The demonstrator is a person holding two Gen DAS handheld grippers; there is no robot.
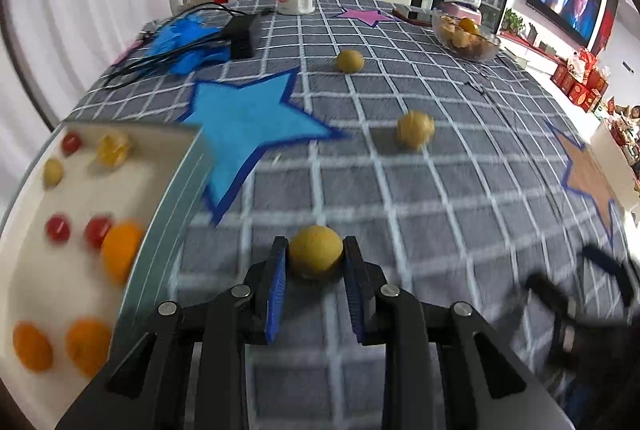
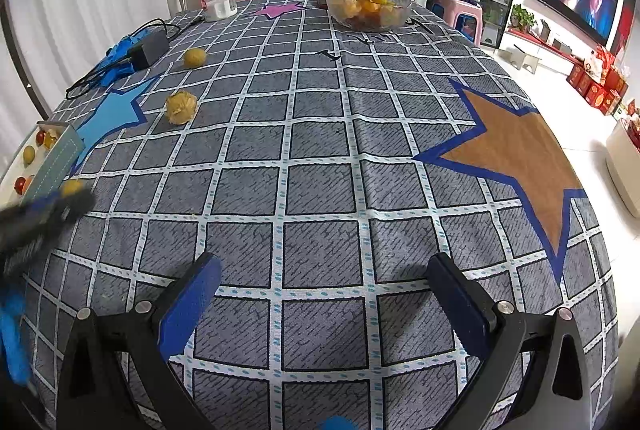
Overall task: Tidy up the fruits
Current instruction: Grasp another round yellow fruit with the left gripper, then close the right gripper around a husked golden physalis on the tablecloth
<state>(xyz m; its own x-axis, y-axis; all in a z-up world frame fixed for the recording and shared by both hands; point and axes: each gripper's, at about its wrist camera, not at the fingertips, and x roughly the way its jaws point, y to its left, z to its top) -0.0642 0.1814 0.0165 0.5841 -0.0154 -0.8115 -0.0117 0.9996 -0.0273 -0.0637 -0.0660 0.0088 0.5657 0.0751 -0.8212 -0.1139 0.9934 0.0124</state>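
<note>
Left gripper (image 1: 316, 256) pinching a round yellow fruit (image 1: 316, 250) on the checked tablecloth (image 1: 440, 190), just beside the white tray (image 1: 24, 270), right gripper (image 2: 324, 278) spread wide over bare cloth, 2 more yellow fruits beyond

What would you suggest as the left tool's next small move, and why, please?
Probably lift the yellow fruit and carry it left over the white tray: the left tool is shut on it, and other small fruits already lie in that tray beside it.

left tongs (image 1: 316, 262), right tongs (image 2: 324, 284): black arms, blue pads (silver screws).
</note>
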